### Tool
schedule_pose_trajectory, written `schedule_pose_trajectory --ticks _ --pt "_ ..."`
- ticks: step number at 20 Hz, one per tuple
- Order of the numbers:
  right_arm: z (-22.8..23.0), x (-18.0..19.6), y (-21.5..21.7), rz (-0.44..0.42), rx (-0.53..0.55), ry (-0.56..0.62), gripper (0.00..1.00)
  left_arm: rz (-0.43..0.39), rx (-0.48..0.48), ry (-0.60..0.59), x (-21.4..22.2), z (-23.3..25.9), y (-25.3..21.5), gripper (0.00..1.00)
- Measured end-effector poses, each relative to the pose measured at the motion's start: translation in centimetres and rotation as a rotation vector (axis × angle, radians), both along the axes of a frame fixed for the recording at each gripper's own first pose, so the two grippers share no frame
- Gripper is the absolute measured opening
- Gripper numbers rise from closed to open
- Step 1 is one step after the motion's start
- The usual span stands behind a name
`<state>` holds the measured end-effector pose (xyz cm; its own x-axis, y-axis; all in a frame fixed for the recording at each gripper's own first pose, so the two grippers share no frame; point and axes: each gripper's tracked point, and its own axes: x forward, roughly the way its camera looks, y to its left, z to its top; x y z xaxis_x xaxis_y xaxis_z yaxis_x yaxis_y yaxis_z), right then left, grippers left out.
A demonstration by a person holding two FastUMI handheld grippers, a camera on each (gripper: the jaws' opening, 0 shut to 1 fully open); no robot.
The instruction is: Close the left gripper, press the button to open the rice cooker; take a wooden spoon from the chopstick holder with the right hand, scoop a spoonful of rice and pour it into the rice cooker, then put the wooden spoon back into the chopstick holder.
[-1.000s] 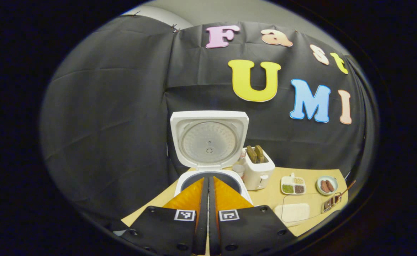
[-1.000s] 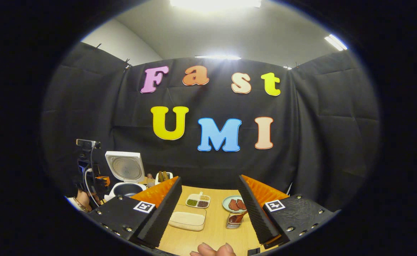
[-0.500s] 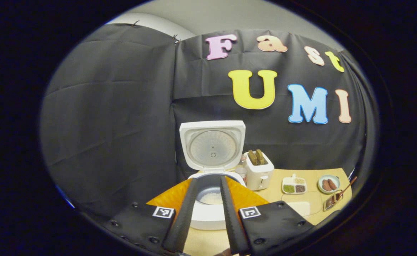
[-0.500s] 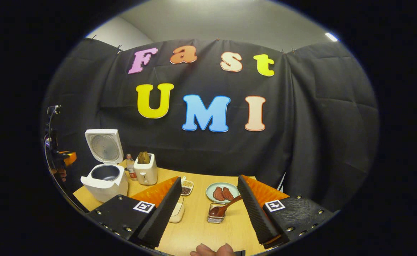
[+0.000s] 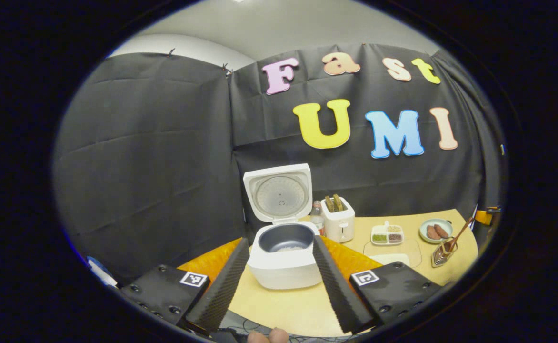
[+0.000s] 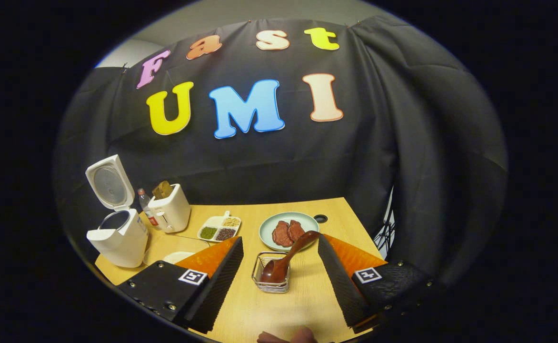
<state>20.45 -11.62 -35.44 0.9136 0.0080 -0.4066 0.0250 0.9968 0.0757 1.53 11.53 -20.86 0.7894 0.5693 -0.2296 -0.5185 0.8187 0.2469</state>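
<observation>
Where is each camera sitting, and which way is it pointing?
Left gripper view: rides the left hand-held gripper, open, facing the open rice cooker between its fingers; fingertips of the holding hand at bottom.
Right gripper view: rides the right hand-held gripper, open, facing the wooden spoon in the chopstick holder.
Both share the rice cooker, toaster and table.
</observation>
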Motion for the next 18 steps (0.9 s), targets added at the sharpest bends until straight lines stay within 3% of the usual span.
schedule_pose_trajectory --ticks 4,6,9,11,13,14,17,18 --pt "-5.2 3.1 -1.4 -0.051 0.086 0.065 0.97 0.036 -0.042 0.028 -1.6 -1.2 -1.9 1.00" --pt "-7.3 4.5 -1.6 -0.083 0.144 0.100 0.97 0.043 -0.030 0.040 -2.4 -0.9 -2.2 0.96" --pt "-9.0 6.6 -1.8 -0.119 0.205 0.120 0.96 0.055 -0.013 0.069 -3.4 -1.1 -2.2 1.00" --pt "-9.8 7.5 -2.0 -0.130 0.220 0.133 0.94 0.060 -0.017 0.075 -4.0 -1.1 -1.9 0.95" --pt "-10.5 7.5 -2.0 -0.140 0.232 0.154 0.84 0.070 -0.013 0.093 -4.6 -1.3 -1.4 0.96" --pt "-10.8 7.8 -1.8 -0.137 0.239 0.165 0.73 0.074 -0.009 0.092 -4.7 -1.2 -1.2 1.00" --pt "-11.3 8.2 -1.7 -0.137 0.261 0.187 0.73 0.074 -0.011 0.095 -5.1 -1.3 -1.2 1.00" --pt "-11.6 8.2 -1.4 -0.145 0.272 0.192 0.58 0.072 -0.007 0.101 -5.1 -1.5 -1.3 1.00"
